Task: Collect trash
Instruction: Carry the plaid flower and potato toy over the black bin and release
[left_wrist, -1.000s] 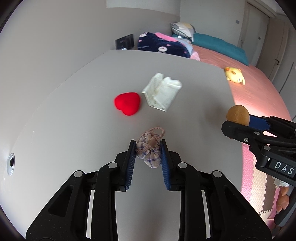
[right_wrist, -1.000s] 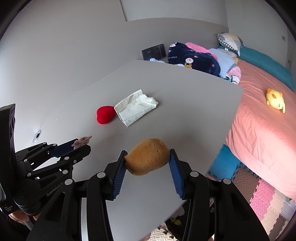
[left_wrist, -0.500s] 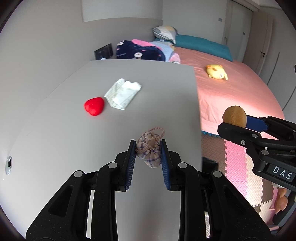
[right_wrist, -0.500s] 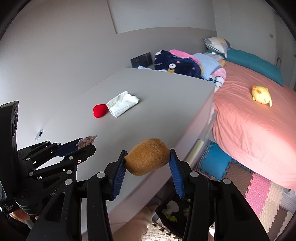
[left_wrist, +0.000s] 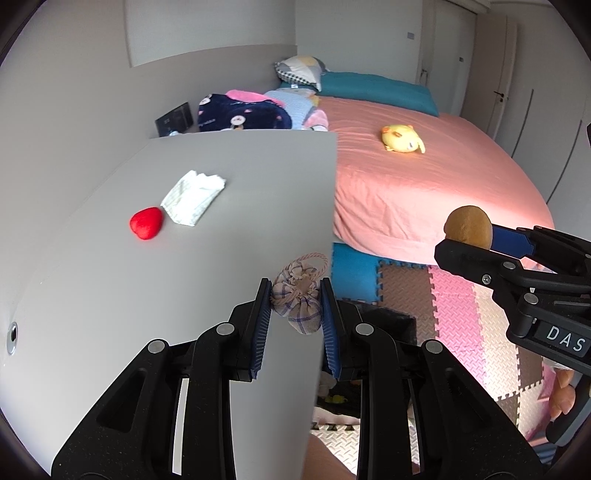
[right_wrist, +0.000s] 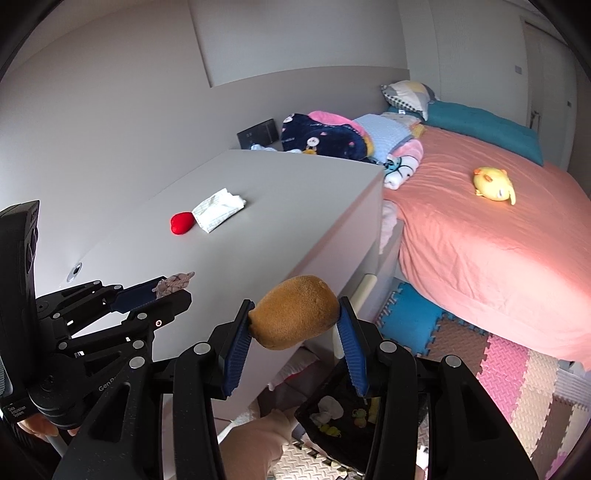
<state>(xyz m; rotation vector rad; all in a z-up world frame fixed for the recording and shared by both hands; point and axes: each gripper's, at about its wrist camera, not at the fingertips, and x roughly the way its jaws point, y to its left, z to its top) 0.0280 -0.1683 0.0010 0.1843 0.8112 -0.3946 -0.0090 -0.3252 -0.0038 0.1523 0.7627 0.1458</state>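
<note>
Your right tool (right_wrist: 293, 326) is clamped on the brown plush potato (right_wrist: 295, 311), its long axis crosswise between the pads; the black trash bin (right_wrist: 332, 417) sits on the floor directly below and just ahead of it, closer than to your left tool (left_wrist: 295, 308), which is clamped on the checked cloth pouch (left_wrist: 298, 304) at the desk (left_wrist: 184, 277) edge. Farther off, the red heart (left_wrist: 146, 223) and white paper bag (left_wrist: 194, 197) lie on the desk. A second ago both tools were over the desk; now they have swung off its edge, bringing the bin into view.
</note>
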